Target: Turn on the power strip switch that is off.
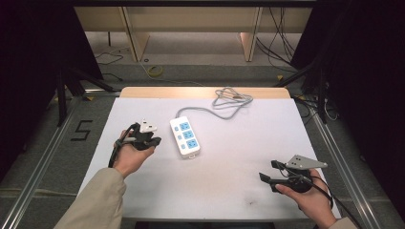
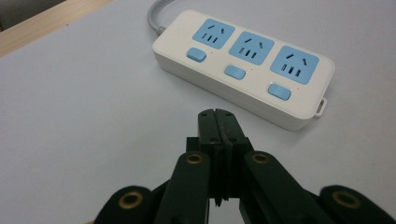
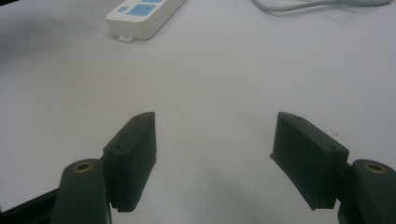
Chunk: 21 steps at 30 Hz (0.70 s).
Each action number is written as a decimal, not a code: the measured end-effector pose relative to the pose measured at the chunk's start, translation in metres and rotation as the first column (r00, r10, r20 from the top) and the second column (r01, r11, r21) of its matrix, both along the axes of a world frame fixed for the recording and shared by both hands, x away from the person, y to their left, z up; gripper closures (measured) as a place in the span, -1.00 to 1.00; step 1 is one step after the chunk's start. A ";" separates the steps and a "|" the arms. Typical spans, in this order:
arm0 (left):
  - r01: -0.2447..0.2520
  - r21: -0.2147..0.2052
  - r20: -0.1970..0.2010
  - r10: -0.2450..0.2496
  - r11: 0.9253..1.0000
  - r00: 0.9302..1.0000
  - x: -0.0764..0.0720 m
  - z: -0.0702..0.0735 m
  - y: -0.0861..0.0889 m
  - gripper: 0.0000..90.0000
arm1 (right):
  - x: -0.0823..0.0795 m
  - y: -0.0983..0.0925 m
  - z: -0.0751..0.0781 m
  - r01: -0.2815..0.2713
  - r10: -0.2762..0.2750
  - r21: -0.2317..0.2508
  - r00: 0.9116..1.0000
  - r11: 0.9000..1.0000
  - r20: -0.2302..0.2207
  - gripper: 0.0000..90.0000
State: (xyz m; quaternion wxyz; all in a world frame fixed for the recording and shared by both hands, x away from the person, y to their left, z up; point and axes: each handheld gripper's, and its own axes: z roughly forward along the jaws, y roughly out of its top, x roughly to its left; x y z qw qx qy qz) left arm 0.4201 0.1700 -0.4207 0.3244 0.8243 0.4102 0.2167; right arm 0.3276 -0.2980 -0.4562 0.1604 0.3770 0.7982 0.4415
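My left claw [image 2: 218, 122] has its two black jaws pressed flat together with nothing between them, hanging just above the white worktop [image 2: 84, 116]. Directly ahead of its tips, near but not touching, lies a white power strip [image 2: 252, 88] with three blue sockets in a row and a blue switch [image 2: 235, 72] beside each one; the end with the small hanging tab sits nearest my claw on its right side, and the grey cord [image 2: 156, 16] leaves from the far end. In the high view my left hand [image 1: 130, 157] holds this claw just beside the strip's long side, a sleeve [image 1: 98, 202] trailing back from it. My right claw [image 3: 215, 158] is spread wide, its jaws well apart and empty, with bare worktop under and between them. From this claw the power strip is well ahead and off to the left, its tab end turned toward me, and the cord curves across the far right. In the high view my right hand [image 1: 313, 200] keeps this claw low near the worktop's near right corner, well apart from the strip, and beyond the strip the cord lies in loose loops by the far wooden edge [image 1: 205, 92].
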 end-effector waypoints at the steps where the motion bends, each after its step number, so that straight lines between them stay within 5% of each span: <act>1: 0.001 0.003 0.000 -0.001 1.000 1.000 0.001 0.001 0.000 1.00 | 0.000 0.001 -0.001 -0.004 0.004 -0.001 1.000 1.000 0.000 -0.31; 21: 0.010 0.025 0.008 -0.011 1.000 1.000 0.018 0.004 -0.014 1.00 | 0.000 0.001 -0.002 -0.007 0.007 -0.008 1.000 1.000 -0.003 -0.32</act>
